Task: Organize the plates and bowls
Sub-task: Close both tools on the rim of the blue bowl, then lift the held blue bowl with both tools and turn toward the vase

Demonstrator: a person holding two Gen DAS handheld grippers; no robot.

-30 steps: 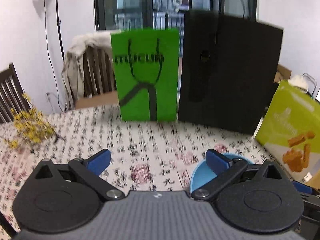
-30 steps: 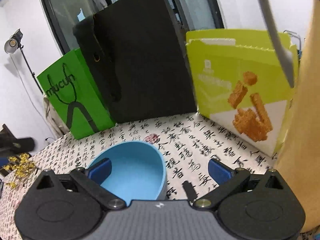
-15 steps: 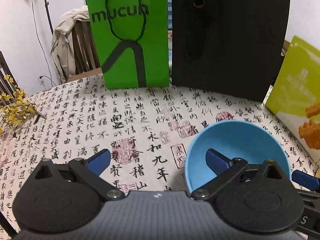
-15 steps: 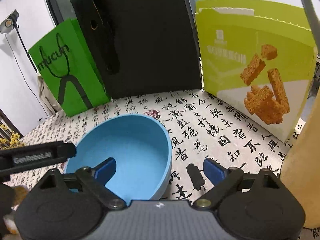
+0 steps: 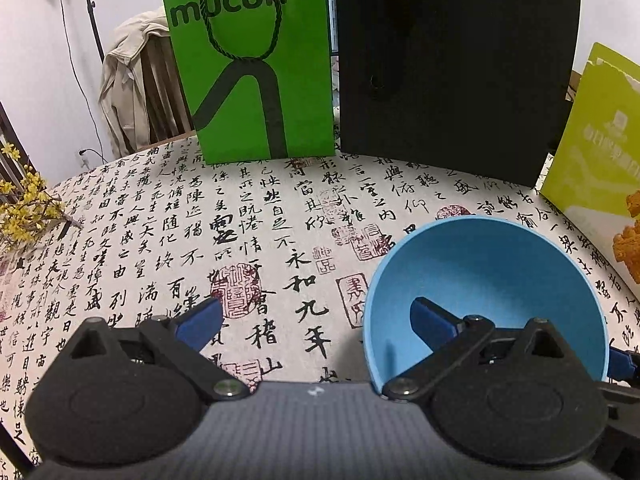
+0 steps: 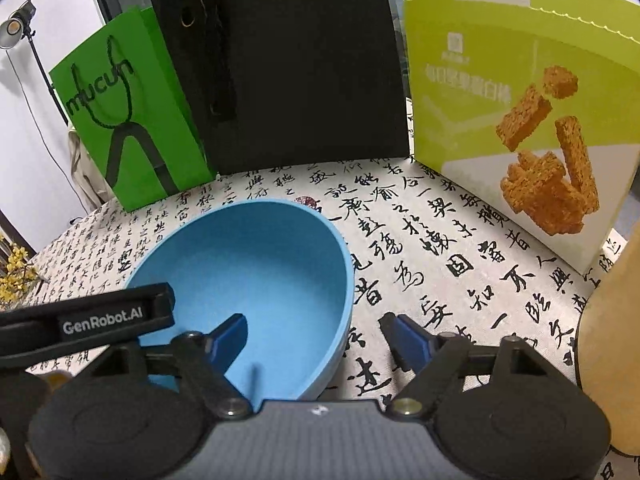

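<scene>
While the right gripper (image 6: 316, 334) straddles the blue bowl's (image 6: 256, 276) near-right rim, one finger inside, one outside, its jaws have been closing but aren't pressing yet: seat deeper, then pinch square. Left gripper (image 5: 316, 318) gapes wide w/ one finger over the bowl's left rim, nothing held.

A plain sky-blue round plastic bowl (image 6: 256, 280) sits on the desk, whose cream cloth (image 5: 160, 240) is printed all over with black brush calligraphy and faded red seal stamps. Behind stand a bright green paper bag (image 5: 248, 60) with dark lettering and a dark cord handle, a matt black bag (image 5: 452, 64), and a lime-green and white carton (image 6: 520, 112) picturing golden-brown snack bars. Yellow blossoms (image 5: 24, 208) show at the left edge. Both tools have black bodies and dark blue jaws.
</scene>
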